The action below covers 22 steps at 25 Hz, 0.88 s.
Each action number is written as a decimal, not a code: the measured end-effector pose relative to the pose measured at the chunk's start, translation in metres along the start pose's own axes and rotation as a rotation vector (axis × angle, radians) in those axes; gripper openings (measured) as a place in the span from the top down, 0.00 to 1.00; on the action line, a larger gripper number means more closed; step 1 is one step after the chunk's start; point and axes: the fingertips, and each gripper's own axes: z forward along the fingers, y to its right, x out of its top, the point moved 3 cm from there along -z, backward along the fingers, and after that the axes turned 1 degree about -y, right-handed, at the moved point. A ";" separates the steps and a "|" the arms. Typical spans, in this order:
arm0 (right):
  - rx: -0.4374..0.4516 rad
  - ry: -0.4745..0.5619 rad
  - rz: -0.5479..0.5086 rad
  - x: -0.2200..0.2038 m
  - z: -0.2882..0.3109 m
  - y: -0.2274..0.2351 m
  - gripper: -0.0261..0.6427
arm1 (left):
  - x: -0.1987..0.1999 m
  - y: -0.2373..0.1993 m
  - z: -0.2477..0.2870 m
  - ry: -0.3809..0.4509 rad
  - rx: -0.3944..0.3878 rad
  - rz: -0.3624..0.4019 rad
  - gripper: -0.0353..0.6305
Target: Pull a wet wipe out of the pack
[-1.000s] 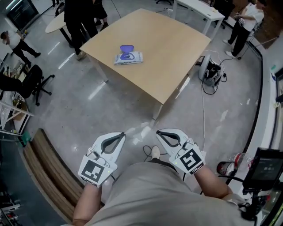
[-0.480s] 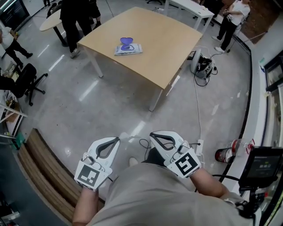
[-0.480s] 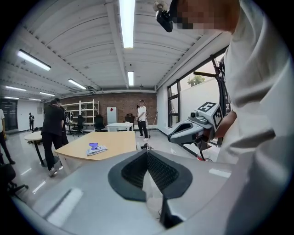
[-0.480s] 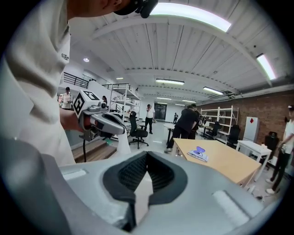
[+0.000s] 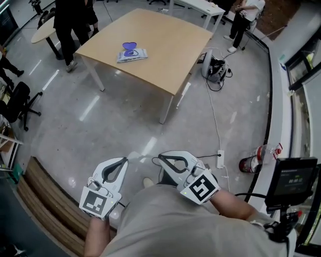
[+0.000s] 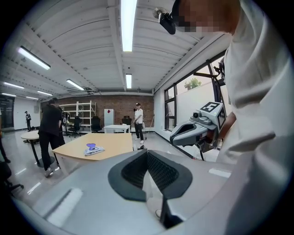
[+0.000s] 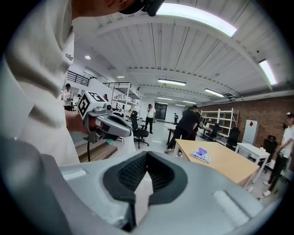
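Observation:
The wet wipe pack (image 5: 132, 53), white with a raised purple lid, lies flat on the far left part of a wooden table (image 5: 170, 40). It also shows small in the left gripper view (image 6: 94, 149) and the right gripper view (image 7: 200, 155). I hold both grippers close to my waist, far from the table and over the floor. My left gripper (image 5: 124, 160) is shut, jaw tips meeting with nothing between them. My right gripper (image 5: 161, 158) is shut the same way and also empty.
People stand at the table's far left (image 5: 70, 20) and far right (image 5: 243, 12). Cables and a power strip (image 5: 219, 158) trail on the floor beside the table's right legs. A monitor on a stand (image 5: 291, 178) is at right, a wooden bench (image 5: 45, 201) at left.
The table and pack have slid up and to the left in the head view. Both grippers stay shut at my waist and sit a little lower in the picture.

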 end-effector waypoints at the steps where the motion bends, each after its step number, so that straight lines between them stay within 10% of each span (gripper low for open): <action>1: 0.006 0.001 -0.008 0.002 0.001 -0.002 0.96 | 0.000 0.000 -0.003 -0.001 0.003 0.000 0.94; 22: 0.012 0.005 -0.026 -0.006 -0.002 0.013 0.96 | -0.001 0.001 0.022 -0.021 -0.008 0.029 0.94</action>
